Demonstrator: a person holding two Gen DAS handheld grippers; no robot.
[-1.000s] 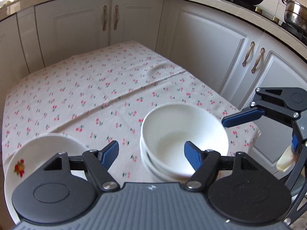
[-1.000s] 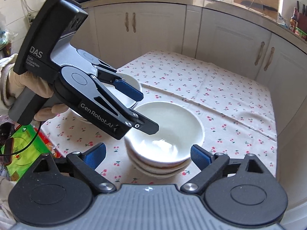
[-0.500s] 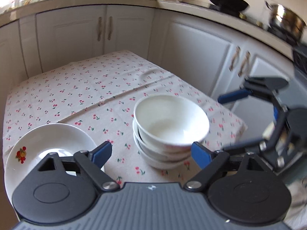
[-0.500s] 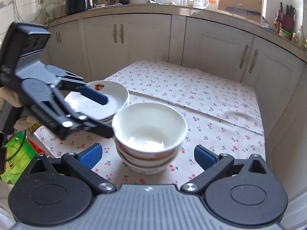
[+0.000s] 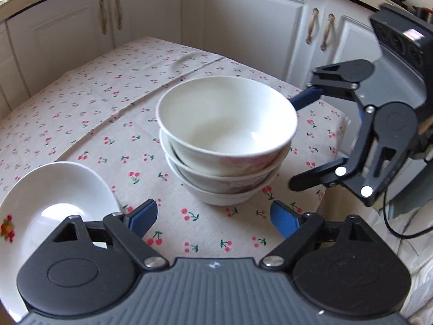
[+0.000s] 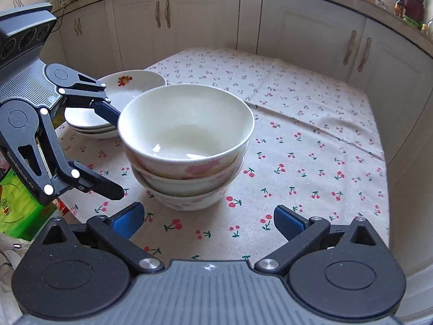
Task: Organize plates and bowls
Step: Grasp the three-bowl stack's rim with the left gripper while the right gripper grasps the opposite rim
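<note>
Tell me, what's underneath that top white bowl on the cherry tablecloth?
Two more bowls: the top bowl is nested in a middle bowl, which sits in a bottom bowl on the tablecloth. Only their outer walls show; their insides are covered. The top bowl itself looks empty.

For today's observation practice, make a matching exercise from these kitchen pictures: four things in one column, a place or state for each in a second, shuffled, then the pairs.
Things:
1. bowl stack
2. plate stack
3. left gripper
4. tablecloth

Places or states:
A. open and empty, near the bowls
B. spread flat, printed with cherries
C. three deep, in the middle of the cloth
D. at the cloth's edge, fruit motif on the top rim

Pairs: 1-C, 2-D, 3-A, 4-B
</note>
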